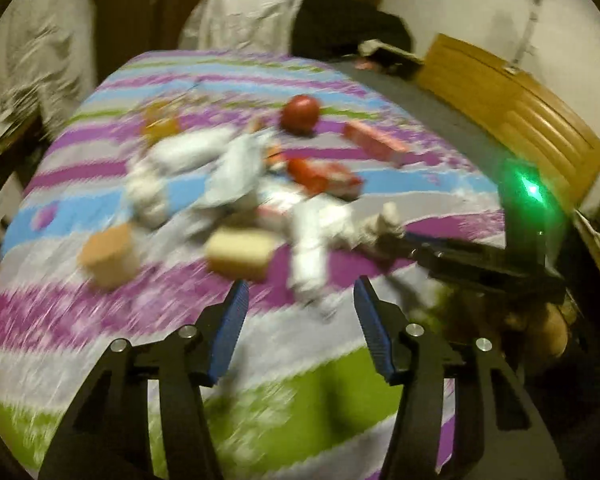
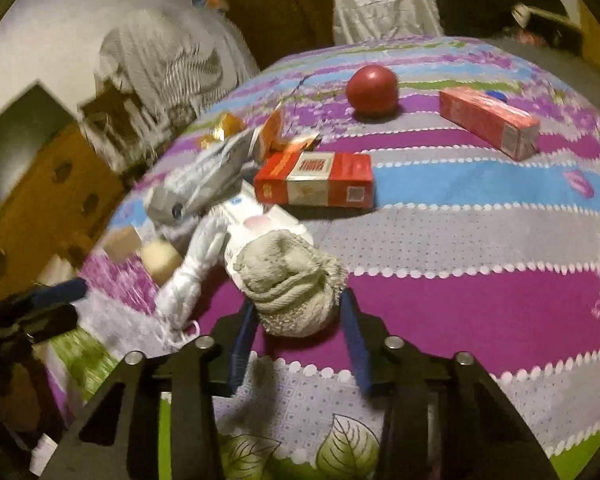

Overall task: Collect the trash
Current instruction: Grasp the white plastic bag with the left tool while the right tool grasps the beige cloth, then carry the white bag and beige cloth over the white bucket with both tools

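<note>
Left gripper (image 1: 300, 300) jaws part-open, nothing between them, over the striped bedspread (image 2: 480, 240). Far of it, blurred: tan block (image 1: 108, 256), pale block (image 1: 240, 254). Centre pile: crumpled silver wrapper (image 2: 204, 180), white packaging (image 2: 224, 240), red carton (image 2: 316, 178). Right gripper (image 2: 298, 312) narrow, pads clamped on a grey knitted sock (image 2: 292, 284). Far right: red ball (image 2: 372, 88), long red box (image 2: 488, 120).

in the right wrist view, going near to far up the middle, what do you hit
right hand-held gripper → grey sock → red and white carton → red ball
</note>
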A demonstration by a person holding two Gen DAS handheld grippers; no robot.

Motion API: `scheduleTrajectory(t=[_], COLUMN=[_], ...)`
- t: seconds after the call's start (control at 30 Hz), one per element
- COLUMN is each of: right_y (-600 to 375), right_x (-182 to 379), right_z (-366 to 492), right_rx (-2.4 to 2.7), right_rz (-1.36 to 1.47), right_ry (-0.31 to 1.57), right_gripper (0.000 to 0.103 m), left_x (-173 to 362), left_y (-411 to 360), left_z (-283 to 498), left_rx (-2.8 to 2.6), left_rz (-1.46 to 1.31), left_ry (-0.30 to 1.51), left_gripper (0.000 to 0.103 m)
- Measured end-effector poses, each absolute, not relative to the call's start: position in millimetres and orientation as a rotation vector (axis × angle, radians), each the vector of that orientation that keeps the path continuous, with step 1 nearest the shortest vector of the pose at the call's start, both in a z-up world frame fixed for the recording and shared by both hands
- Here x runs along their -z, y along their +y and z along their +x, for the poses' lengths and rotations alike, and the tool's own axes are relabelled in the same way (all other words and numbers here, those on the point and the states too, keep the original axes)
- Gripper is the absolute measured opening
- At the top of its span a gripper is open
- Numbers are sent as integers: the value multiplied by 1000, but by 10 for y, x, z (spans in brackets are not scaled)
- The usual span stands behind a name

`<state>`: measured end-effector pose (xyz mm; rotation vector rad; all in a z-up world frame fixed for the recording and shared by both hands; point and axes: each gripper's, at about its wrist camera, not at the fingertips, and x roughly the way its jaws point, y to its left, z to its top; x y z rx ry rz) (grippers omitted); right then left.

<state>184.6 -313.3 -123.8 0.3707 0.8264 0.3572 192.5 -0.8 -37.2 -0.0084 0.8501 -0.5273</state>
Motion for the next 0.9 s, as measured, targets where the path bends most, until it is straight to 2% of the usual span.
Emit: scheduleTrajectory(t=[0.1,0.17,0.27,0.5,0.53,0.57,0.6,0.9], right_y=[-3366,-3507,-3674,-3757,-3747,-3717,-3686,-3360], right_x=[1202,1183,1157,1152,1154,1150,1139,1024], right_z=[1676,1563,1400,1195,1181,1172,1159,919], right_rx=[-319,-303,-293,-335,-340,-343,-345,-397], right_rz=[436,475,514,546,542,536,531,470], right_ry=[792,778,759,744,744,744,743,749], right_gripper=[41,41,41,41,41,41,41,41], left_x=[388,433,562,822,862,916,952,587], left_y=[-229,-332,-468,-600,-596,-593,-571,-125], left_z=[2094,2186,2339,2535,2550,2574,2590,1877], left_rx=[585,616,610,504,497,483,455,401], left_rz=[-17,-18,7,113,118,119,118,5], left_ry=[865,888,927,986,1001,1021,1027,946], left_gripper=[52,44,39,39,36,21,19,19])
